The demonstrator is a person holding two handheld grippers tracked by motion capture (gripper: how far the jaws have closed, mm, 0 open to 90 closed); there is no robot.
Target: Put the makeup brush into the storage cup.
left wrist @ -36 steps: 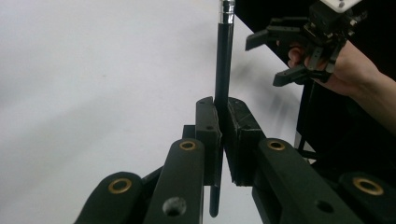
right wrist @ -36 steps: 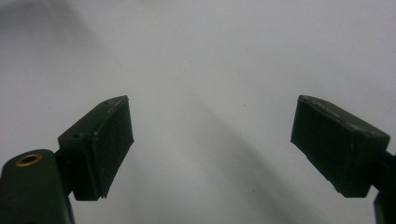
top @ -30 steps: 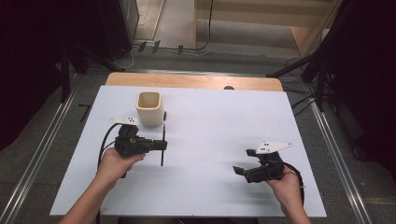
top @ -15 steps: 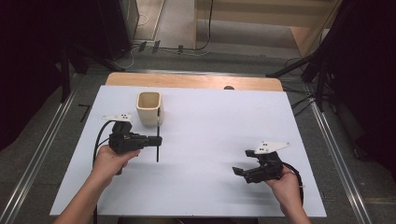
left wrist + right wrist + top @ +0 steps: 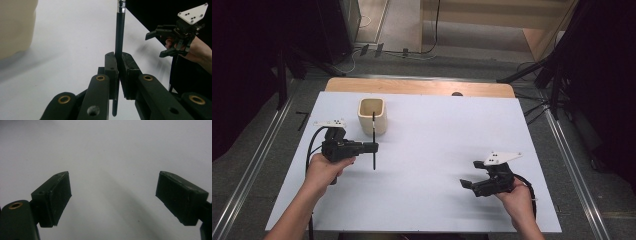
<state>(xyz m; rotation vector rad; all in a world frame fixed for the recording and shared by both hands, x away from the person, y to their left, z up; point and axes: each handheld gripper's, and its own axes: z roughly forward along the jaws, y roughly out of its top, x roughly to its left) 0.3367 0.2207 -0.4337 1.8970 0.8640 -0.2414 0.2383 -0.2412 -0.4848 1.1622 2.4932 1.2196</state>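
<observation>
The left gripper [image 5: 119,75] clamps a thin, stiff black pen [image 5: 119,32] mid-shaft. It looks light and slippery, likely to pivot. The right gripper [image 5: 468,184] stands wide, empty.

Left gripper [image 5: 371,147] with pen [image 5: 373,142], now closer to cup [image 5: 372,115].

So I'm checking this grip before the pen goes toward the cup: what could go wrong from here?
The left claw pinches the thin black pen on a short stretch of its barrel, so the pen might pivot or slip. The pen's upper end sits close to the beige cup; a misjudged move could knock the cup rather than clear its rim. The right claw hangs open, far from the cup, and cannot steady it.
</observation>
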